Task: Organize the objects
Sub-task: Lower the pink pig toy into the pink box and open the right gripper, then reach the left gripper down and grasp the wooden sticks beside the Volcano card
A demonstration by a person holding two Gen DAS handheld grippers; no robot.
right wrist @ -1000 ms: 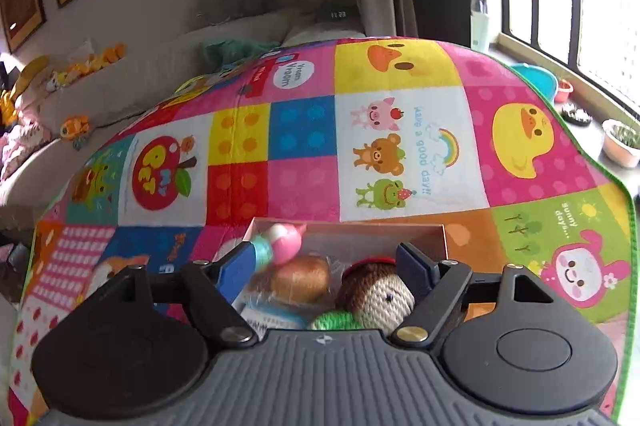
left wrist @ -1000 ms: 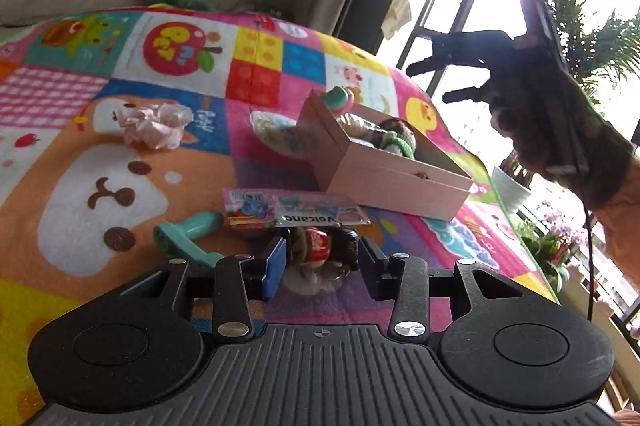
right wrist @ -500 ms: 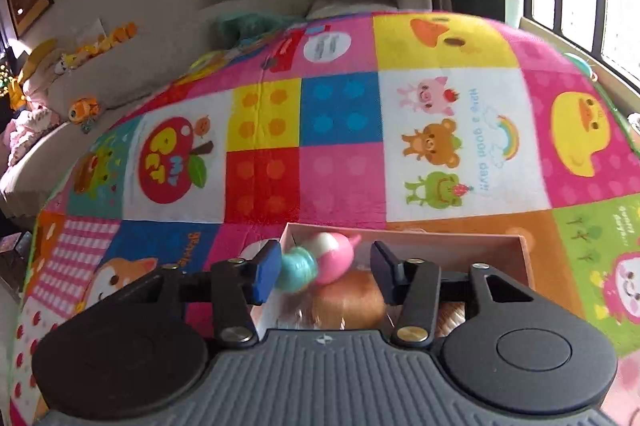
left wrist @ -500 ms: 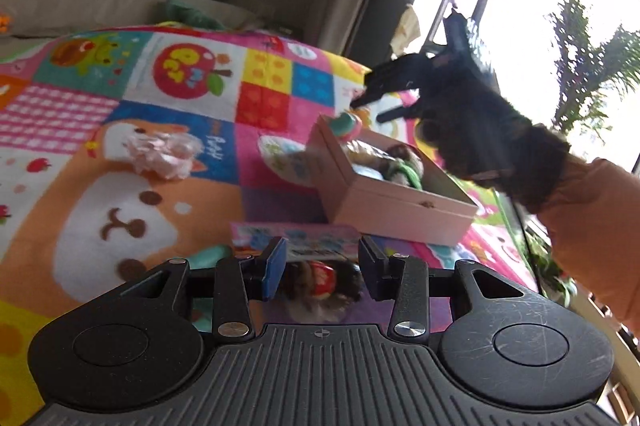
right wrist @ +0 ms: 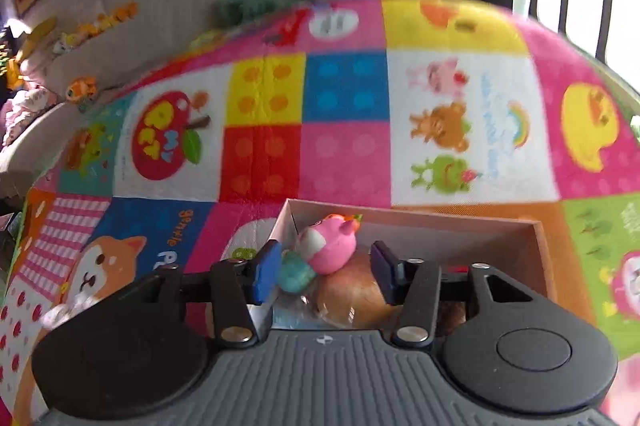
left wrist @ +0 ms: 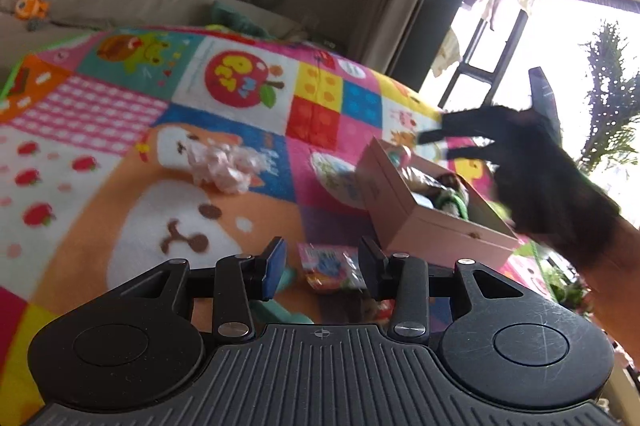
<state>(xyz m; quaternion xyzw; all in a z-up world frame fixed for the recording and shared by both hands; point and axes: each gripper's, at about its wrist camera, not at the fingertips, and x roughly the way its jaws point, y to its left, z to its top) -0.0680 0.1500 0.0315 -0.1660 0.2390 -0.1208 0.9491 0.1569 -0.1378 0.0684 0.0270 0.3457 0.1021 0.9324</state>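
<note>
Pink cardboard frames the moment: the open box (right wrist: 538,250) sits on a patchwork play mat (right wrist: 344,94), already holding a round bun (right wrist: 352,296), a crocheted doll (left wrist: 450,186) and a pink-and-teal toy (right wrist: 328,250) lying on top at the box's 10 o'clock corner. The right gripper (right wrist: 324,270) hangs over that corner with its jaws opening; the toy lies between the fingers, but the pads do not appear to press on it, so this reads as the release that ends one drop-off.

From the left wrist view, the left gripper (left wrist: 322,266) stands partly spread and empty above a colourful snack packet (left wrist: 332,264) on the mat, with a teal object (left wrist: 286,276) just beside it at 9 o'clock and a crumpled pink wrapper (left wrist: 222,164) well apart at 11 o'clock. A gloved hand (left wrist: 532,162) carries the right tool at 3 o'clock, over the box.

The next move looks to call for lifting the right tool clear of the box rim, then lowering the left jaws squarely around the packet, which lies flat and may slip.

Against the view a second back, the toy has gone from being raised at the box's near edge to resting inside, the right jaws pinched in and are now widening again, and the left tool has drifted so the packet sits between its fingers where a red-and-black toy showed before.
</note>
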